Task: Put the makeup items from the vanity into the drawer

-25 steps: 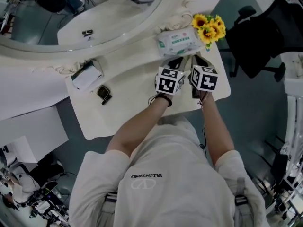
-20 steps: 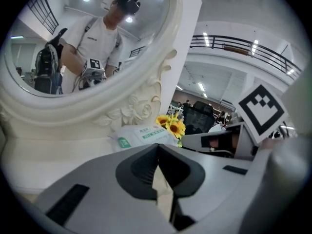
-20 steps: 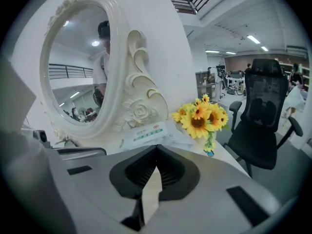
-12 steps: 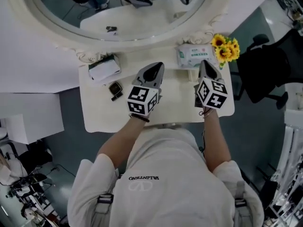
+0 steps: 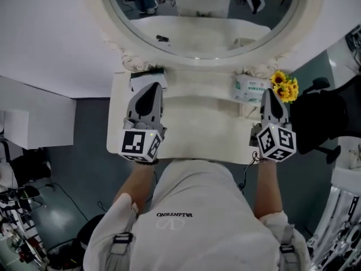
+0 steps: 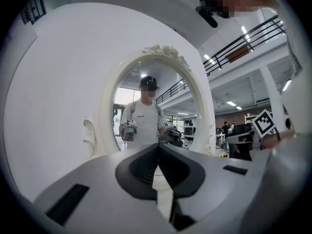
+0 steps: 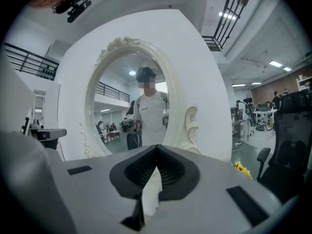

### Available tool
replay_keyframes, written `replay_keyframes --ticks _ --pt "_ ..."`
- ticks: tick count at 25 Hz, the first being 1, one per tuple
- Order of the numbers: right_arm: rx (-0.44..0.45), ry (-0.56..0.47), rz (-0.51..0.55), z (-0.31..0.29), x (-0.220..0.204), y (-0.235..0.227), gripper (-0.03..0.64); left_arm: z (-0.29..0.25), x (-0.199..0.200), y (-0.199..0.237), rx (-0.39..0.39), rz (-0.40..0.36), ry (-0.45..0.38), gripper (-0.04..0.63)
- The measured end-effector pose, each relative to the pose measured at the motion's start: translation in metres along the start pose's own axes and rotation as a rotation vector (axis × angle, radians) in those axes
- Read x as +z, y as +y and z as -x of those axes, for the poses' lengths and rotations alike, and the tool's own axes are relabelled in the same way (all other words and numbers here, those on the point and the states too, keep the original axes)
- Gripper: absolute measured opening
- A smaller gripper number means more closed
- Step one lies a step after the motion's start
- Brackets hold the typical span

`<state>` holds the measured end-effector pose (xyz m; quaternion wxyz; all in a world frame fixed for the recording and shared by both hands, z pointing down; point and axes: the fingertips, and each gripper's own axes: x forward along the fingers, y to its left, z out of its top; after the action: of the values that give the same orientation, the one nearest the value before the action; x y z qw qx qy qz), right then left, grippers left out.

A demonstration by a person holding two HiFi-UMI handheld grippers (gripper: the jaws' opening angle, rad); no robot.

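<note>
Across the middle of the head view lies the cream vanity top [image 5: 197, 120], backed at the top of the frame by an oval mirror [image 5: 197, 21] in a carved pale frame. Grey floor [image 5: 90, 151] shows at left below a white wall panel [image 5: 51, 38], and a black office chair [image 5: 324, 120] stands at the right edge. At the upper right of the tabletop sits a tissue pack [image 5: 250, 88], with yellow sunflowers [image 5: 285, 87] just beside it at the corner. A white box-like makeup item [image 5: 148, 78] lies at the tabletop's upper left corner against the mirror frame, partly hidden by the left gripper [image 5: 151, 90], whose tip is just below it. The right gripper [image 5: 271, 96] hovers over the right side, near the tissue pack. Both gripper views face the mirror, which reflects a person in a white shirt. Each claw's tips meet, pressed together, with nothing between them.
</note>
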<state>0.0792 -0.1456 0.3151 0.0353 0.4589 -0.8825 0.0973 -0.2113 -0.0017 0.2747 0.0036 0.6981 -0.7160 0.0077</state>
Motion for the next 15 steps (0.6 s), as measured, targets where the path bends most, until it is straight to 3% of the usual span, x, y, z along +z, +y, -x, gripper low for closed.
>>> replay_keyframes --ticks 9,15 --pt "0.092 -0.104 0.031 -0.001 0.041 0.044 0.009 0.043 0.025 0.047 0.138 -0.032 -0.088 0.000" --pt "0.103 -0.107 0.042 0.003 0.041 0.053 0.009 0.046 0.021 0.056 0.142 -0.045 -0.078 0.000"
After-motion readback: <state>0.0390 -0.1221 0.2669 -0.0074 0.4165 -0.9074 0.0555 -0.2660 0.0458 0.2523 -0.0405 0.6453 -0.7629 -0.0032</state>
